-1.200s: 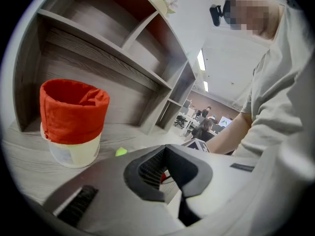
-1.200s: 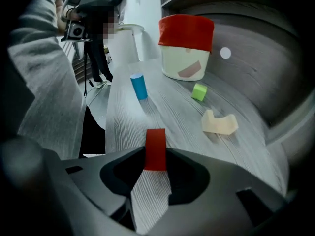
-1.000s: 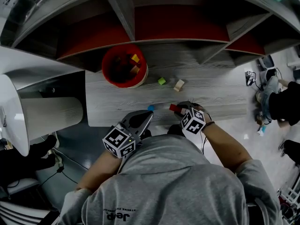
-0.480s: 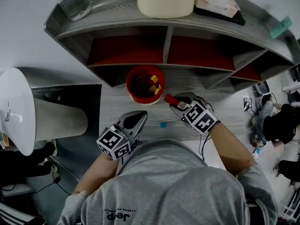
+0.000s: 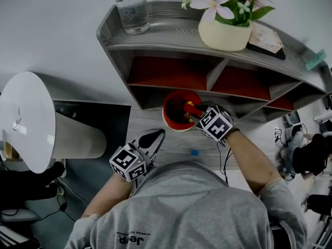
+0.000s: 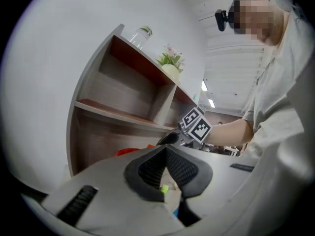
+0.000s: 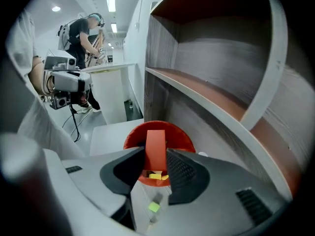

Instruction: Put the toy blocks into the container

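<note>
My left gripper (image 5: 160, 133) hangs closest to my chest, jaws closed tip to tip with nothing between them. Just past it on the desk (image 5: 148, 122) lies one blue block (image 5: 194, 152), and my gripper views also show one green block (image 7: 154, 207) loose on the wood.

Further out, my right gripper (image 7: 156, 152) is partly closed on the one red block (image 7: 156, 137), both pads pressed against its sides and the block sticking out ahead of the tips.

A second ago that hand was low by the desk's near edge with the same block, well apart from the container (image 7: 181, 133). It has since risen and travelled across, so the block now hangs right above the open red mouth. My left hand has lifted too, but has picked up nothing. I judge the carry finished and the release the next thing due.

Counted: two grippers, one container, one block held, and two loose ones in sight. The pale block seen earlier is hidden from me now. Inside the container I make out at least two yellow pieces (image 7: 155, 176). Beyond it, the shelf (image 5: 171, 38) carries one bottle (image 5: 130, 7) and one flower pot (image 5: 225, 34).
</note>
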